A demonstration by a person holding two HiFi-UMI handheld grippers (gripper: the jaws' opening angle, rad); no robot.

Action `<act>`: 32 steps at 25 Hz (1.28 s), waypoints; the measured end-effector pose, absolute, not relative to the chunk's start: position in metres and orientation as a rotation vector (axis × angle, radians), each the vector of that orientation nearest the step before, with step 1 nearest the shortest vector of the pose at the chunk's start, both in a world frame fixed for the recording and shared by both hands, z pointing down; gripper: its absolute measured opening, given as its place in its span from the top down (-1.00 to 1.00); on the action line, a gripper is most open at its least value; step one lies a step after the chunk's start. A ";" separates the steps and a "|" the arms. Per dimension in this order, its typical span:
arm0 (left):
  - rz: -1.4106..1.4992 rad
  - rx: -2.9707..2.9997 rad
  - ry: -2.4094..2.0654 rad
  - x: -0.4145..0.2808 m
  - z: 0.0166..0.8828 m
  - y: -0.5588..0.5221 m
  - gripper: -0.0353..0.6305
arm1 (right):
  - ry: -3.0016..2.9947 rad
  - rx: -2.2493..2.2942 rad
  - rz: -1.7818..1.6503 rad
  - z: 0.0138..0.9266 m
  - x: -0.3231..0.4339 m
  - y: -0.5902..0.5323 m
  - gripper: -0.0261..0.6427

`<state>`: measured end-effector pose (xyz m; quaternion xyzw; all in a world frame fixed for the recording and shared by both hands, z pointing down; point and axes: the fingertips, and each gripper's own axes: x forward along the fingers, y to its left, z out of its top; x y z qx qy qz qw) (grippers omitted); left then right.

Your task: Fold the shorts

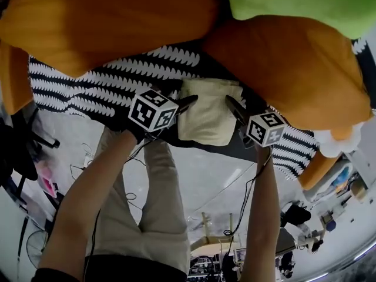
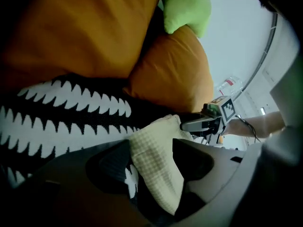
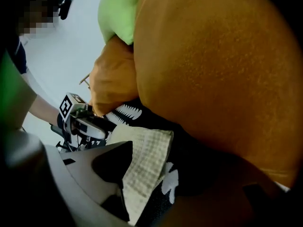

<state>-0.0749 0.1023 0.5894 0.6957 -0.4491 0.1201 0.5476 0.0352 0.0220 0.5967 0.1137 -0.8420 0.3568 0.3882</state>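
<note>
The pale yellow checked shorts [image 1: 208, 115] lie folded into a small packet on a black-and-white patterned throw [image 1: 88, 87]. My left gripper [image 1: 188, 104] holds the packet's left edge, and my right gripper [image 1: 233, 106] holds its right edge. In the left gripper view the checked cloth [image 2: 156, 164] runs between the jaws of the left gripper [image 2: 150, 174], which are shut on it, and the right gripper [image 2: 201, 123] shows beyond. In the right gripper view the shorts [image 3: 144, 162] are pinched between the jaws of the right gripper [image 3: 141, 183], with the left gripper [image 3: 87, 124] opposite.
Big orange cushions [image 1: 117, 16] [image 1: 294, 69] crowd the throw at the back and right, with a green cushion [image 1: 305, 2] above them. The person's legs in beige trousers [image 1: 158, 204] stand just below the shorts. Cables and clutter lie on the floor [image 1: 211, 181].
</note>
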 end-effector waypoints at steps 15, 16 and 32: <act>0.241 1.648 -1.011 -0.058 0.588 0.098 0.70 | -2.138 0.278 0.976 0.581 0.032 0.050 0.74; 0.243 1.677 -0.995 -0.055 0.580 0.101 0.70 | -2.143 0.273 0.995 0.573 0.034 0.054 0.75; 0.294 1.818 -0.881 -0.033 0.515 0.143 0.68 | -2.182 0.386 0.933 0.511 0.064 0.101 0.77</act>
